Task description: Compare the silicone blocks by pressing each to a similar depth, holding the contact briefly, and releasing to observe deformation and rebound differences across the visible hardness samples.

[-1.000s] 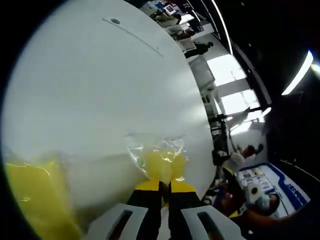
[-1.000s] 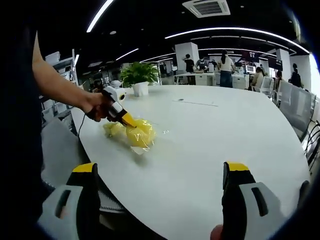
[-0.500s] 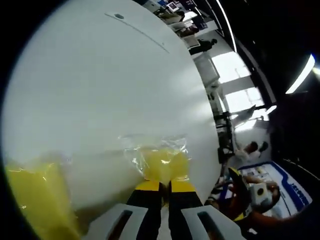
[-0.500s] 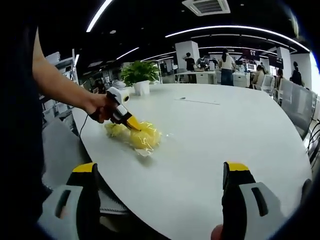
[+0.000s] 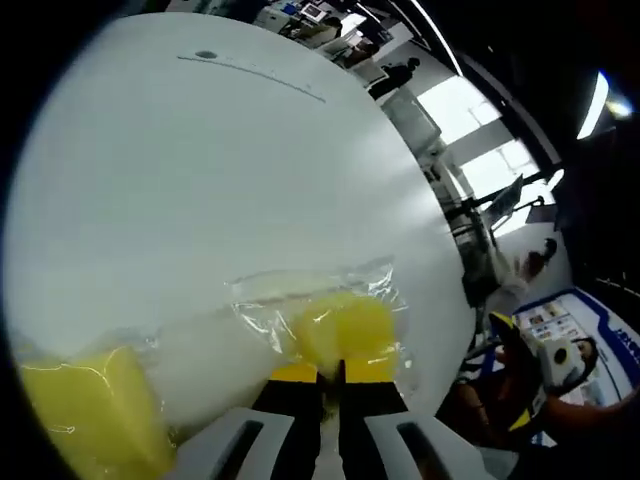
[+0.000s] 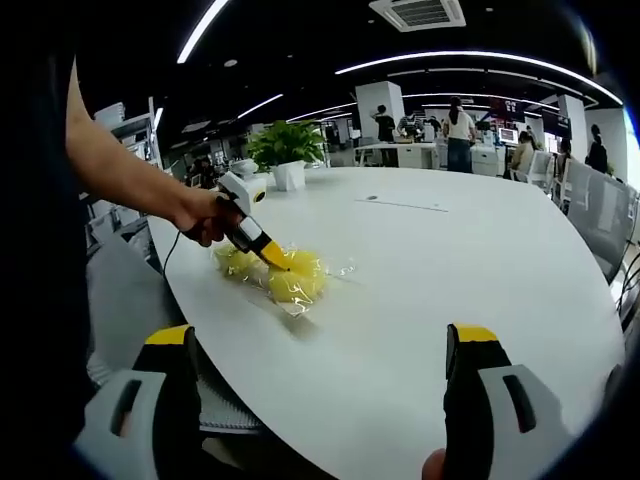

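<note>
A yellow silicone block (image 5: 340,325) in a clear plastic bag lies on the white round table (image 5: 200,180). My left gripper (image 5: 320,373) is shut, and its yellow tips push into the block's near side. A second bagged yellow block (image 5: 85,410) lies at the lower left of the left gripper view. In the right gripper view a hand holds the left gripper (image 6: 272,260) tilted down onto the pressed block (image 6: 293,283), with the other block (image 6: 232,262) just behind it. My right gripper (image 6: 322,340) hovers over the table's near edge, open wide with nothing between its jaws.
A potted plant (image 6: 284,152) stands at the table's far left edge. The person's forearm (image 6: 120,170) reaches in from the left. Bare tabletop (image 6: 450,260) stretches to the right. Chairs, desks and standing people are beyond the table.
The left gripper has pushed lower and forward onto the bagged block, which now sits flatter on the table. The right gripper stays as it was.
</note>
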`<state>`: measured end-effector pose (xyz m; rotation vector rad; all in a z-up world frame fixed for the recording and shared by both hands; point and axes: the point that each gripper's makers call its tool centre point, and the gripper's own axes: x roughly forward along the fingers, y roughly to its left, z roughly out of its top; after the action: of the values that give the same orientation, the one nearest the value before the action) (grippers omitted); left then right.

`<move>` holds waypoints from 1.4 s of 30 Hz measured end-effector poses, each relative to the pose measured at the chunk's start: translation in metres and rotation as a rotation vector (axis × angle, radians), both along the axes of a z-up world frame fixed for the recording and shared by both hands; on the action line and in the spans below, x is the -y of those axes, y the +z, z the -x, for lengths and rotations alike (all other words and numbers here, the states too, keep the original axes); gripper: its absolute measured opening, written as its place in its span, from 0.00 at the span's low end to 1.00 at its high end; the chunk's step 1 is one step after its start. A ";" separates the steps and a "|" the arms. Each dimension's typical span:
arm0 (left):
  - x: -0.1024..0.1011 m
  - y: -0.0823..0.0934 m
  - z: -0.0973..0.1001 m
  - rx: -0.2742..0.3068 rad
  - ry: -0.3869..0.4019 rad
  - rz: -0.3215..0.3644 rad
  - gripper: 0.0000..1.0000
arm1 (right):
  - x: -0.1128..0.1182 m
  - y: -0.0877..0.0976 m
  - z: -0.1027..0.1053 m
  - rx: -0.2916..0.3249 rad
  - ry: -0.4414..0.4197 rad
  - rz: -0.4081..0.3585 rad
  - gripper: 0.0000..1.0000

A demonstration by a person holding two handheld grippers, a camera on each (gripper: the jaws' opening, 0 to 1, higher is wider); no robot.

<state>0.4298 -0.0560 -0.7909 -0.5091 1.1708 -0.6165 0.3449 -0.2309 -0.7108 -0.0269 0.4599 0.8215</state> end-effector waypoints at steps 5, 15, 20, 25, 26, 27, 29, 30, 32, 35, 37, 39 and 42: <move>0.000 -0.004 0.000 -0.025 0.012 -0.050 0.03 | -0.001 0.001 0.000 0.003 -0.012 -0.012 0.97; -0.004 -0.008 0.001 -0.017 0.022 -0.074 0.05 | -0.003 0.010 -0.004 0.018 -0.004 -0.006 0.97; -0.004 -0.007 0.001 -0.007 -0.004 -0.065 0.07 | -0.002 0.011 -0.006 0.028 -0.026 -0.011 0.97; -0.014 -0.003 -0.008 0.181 -0.087 -0.128 0.28 | -0.010 0.012 0.001 0.029 -0.003 -0.002 0.97; -0.009 0.003 -0.009 0.196 -0.057 -0.082 0.39 | -0.010 0.013 0.002 0.030 -0.002 -0.001 0.97; -0.006 0.014 -0.015 0.224 -0.012 -0.020 0.48 | -0.009 0.014 0.001 0.031 -0.004 -0.003 0.97; -0.009 0.021 -0.020 0.257 0.002 -0.023 0.69 | -0.009 0.018 -0.001 0.035 -0.015 -0.012 0.97; -0.010 0.025 -0.023 0.283 -0.003 -0.026 0.75 | -0.009 0.019 -0.001 0.036 -0.021 -0.019 0.97; -0.011 0.038 -0.024 0.320 -0.005 -0.016 0.87 | -0.009 0.021 -0.003 0.036 -0.033 -0.031 0.97; -0.008 0.072 -0.032 0.479 -0.030 0.034 0.99 | -0.012 0.024 -0.003 0.043 -0.038 -0.039 0.97; -0.013 0.096 -0.035 0.650 -0.091 0.016 1.00 | -0.014 0.026 -0.004 0.051 -0.040 -0.041 0.97; -0.019 0.112 -0.031 0.673 -0.104 0.027 1.00 | -0.015 0.027 -0.006 0.058 -0.045 -0.039 0.97; -0.041 0.127 -0.031 0.687 -0.085 0.009 1.00 | -0.014 0.031 -0.008 0.065 -0.054 -0.021 0.97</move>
<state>0.4604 -0.0152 -0.6641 -0.2200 0.5388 -0.7895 0.3532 -0.2167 -0.6800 -0.0212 0.3894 0.7699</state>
